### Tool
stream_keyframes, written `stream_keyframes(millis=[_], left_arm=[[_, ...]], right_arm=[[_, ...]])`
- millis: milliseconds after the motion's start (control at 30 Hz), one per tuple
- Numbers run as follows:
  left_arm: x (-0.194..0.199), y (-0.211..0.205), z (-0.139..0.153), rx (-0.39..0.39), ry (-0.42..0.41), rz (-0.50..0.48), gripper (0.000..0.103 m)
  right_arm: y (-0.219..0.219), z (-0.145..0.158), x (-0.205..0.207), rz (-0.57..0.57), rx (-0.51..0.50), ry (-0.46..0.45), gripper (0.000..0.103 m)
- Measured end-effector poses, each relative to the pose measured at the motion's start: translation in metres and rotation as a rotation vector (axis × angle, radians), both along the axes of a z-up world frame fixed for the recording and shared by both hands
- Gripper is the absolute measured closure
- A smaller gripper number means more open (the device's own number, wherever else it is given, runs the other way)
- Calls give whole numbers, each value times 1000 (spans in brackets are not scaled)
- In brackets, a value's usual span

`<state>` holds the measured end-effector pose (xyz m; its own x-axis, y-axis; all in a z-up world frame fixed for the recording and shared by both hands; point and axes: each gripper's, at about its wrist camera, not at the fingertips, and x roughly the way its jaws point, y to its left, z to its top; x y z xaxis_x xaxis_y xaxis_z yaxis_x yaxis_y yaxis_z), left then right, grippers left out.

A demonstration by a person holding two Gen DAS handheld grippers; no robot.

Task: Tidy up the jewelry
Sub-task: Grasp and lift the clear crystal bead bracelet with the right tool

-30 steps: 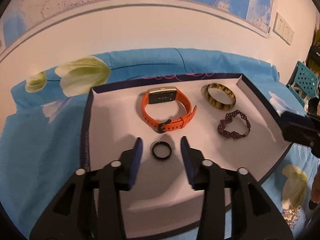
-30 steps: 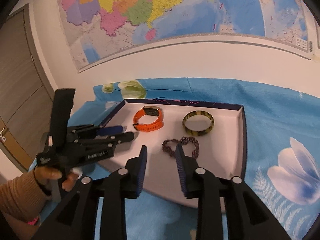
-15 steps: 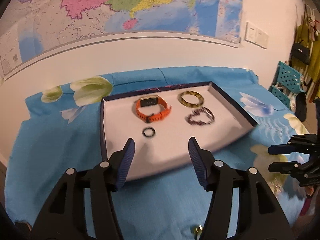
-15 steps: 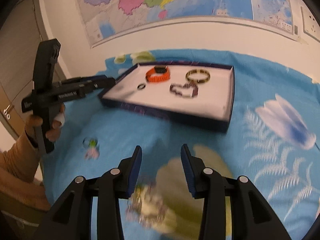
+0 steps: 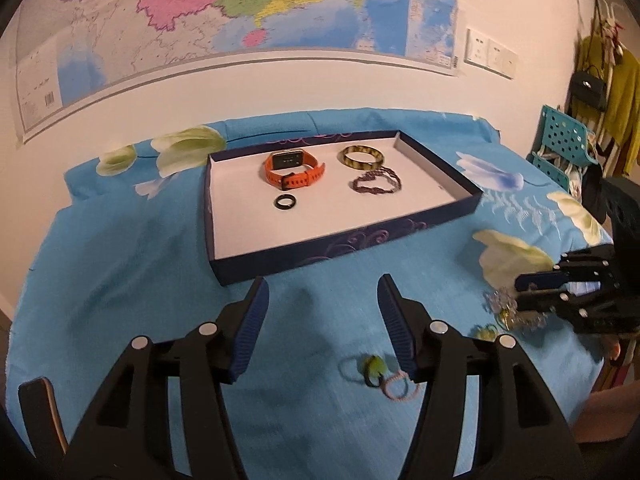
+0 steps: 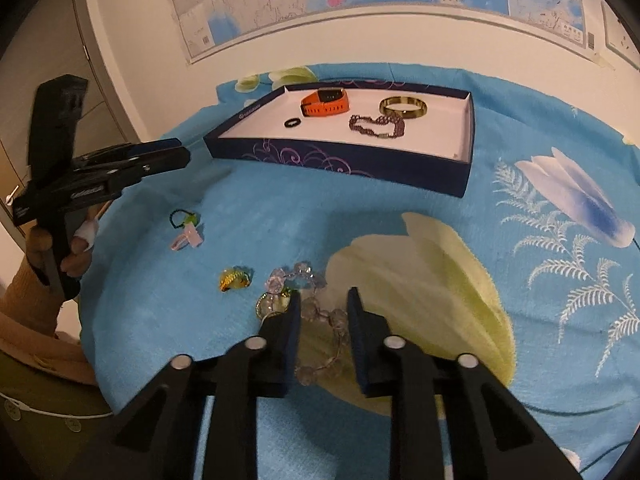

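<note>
The right tongs (image 6: 323, 300) hang low over the blue flowered cloth (image 6: 520, 320), jaws apart, straddling a clear crystal bead bracelet (image 6: 320, 316) that lies on the cloth between the blue pads; the beads run between the two fingers but the pads are not pressed on them. Just left of that bracelet lie a small yellow-green trinket (image 6: 235, 279) and, farther left, a green hair tie (image 6: 183, 219) with a pink one (image 6: 186, 238) beside it. The left tongs (image 5: 323, 304) hover above the cloth with jaws wide apart and nothing between them; the green and pink hair ties (image 5: 378, 372) lie just by the right finger. Beyond, the dark blue tray (image 6: 360, 164) with a white floor sits on the cloth and holds four pieces, well apart from the loose ones: an orange watch (image 5: 293, 169) at the back, a black ring (image 5: 285, 201) in front of it, a gold-and-dark bangle (image 5: 362, 157) to the right, and a purple beaded bracelet (image 5: 376, 181) just in front of the bangle. A map (image 5: 240, 12) hangs on the wall behind
</note>
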<state>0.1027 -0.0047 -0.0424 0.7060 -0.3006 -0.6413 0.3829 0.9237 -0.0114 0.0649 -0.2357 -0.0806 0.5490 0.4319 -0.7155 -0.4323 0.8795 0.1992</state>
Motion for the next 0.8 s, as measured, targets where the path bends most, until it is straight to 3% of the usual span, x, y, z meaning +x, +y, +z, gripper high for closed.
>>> stream_keyframes(millis=[200,300,567,800], left_arm=[[-18,-2,-1,1,-9,-28,47],[-25,2,-4,10,-1,-35,47],[-42,3,-14,43,21,-71,49],[-41,3,-23,39,55,-78,57]], right_arm=[[-1,4,-5,-10,13,-24,85],[-2,11,-7,-6,26,-39,95],[-5,33,-11,-13,73,-90,95],[-10,51,-12,-31,115,-129,95]])
